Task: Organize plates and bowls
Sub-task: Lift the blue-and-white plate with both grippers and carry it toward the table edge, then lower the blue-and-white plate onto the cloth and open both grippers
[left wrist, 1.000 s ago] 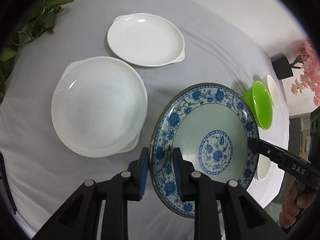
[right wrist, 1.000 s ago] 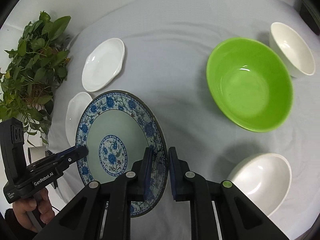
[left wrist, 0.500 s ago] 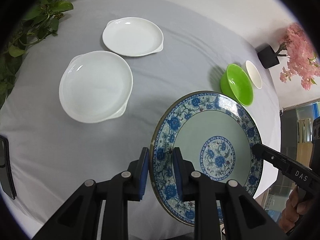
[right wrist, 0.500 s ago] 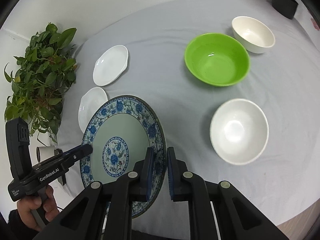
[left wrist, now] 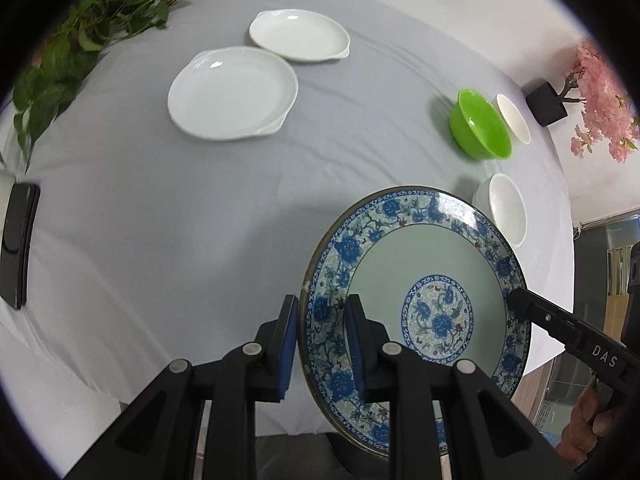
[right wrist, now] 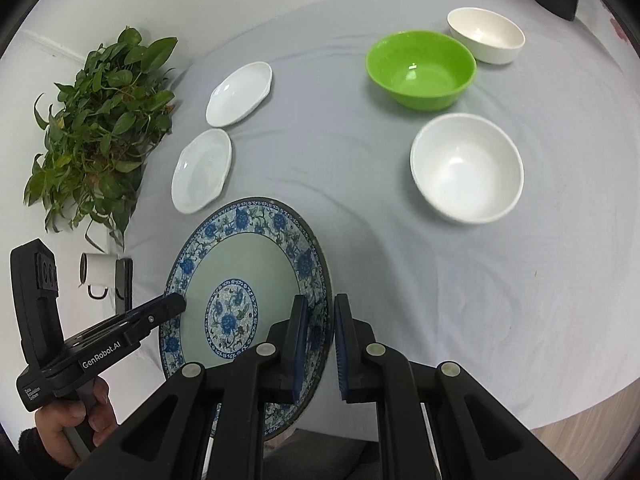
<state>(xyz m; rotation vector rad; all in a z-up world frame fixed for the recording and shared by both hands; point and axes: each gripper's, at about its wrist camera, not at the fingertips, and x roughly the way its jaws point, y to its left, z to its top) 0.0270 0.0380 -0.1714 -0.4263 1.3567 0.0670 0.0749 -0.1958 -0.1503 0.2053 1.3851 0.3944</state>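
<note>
Two grippers: the left gripper (left wrist: 320, 340) and the right gripper (right wrist: 320, 344) each pinch an opposite rim of the blue-patterned plate (left wrist: 420, 312), jaws clamped on its edge.
Plate: held clear of the grey tablecloth (left wrist: 180, 240), out at the near edge of the table, tilted a little.
Landmark: everything below is placed against this patterned plate.
White plates: two, the nearer white plate (left wrist: 232, 92) and the farther white plate (left wrist: 300, 36), lie side by side well beyond it toward the leafy plant (right wrist: 96, 128).
Bowls: the near white bowl (right wrist: 468, 168) sits just past the plate on the opposite side; the green bowl (right wrist: 420, 68) and the far white bowl (right wrist: 486, 34) stand farther off, touching or nearly so.
Hands: a hand (right wrist: 76, 428) grips the left tool's handle.
Step in hand: by my reading, carrying the big plate between pickup and set-down; nothing is stacked yet.
Next move: likely setting it flat on bare cloth as a base for the white plates, which calls for both grips lowering level together and letting go only once the plate rests.
</note>
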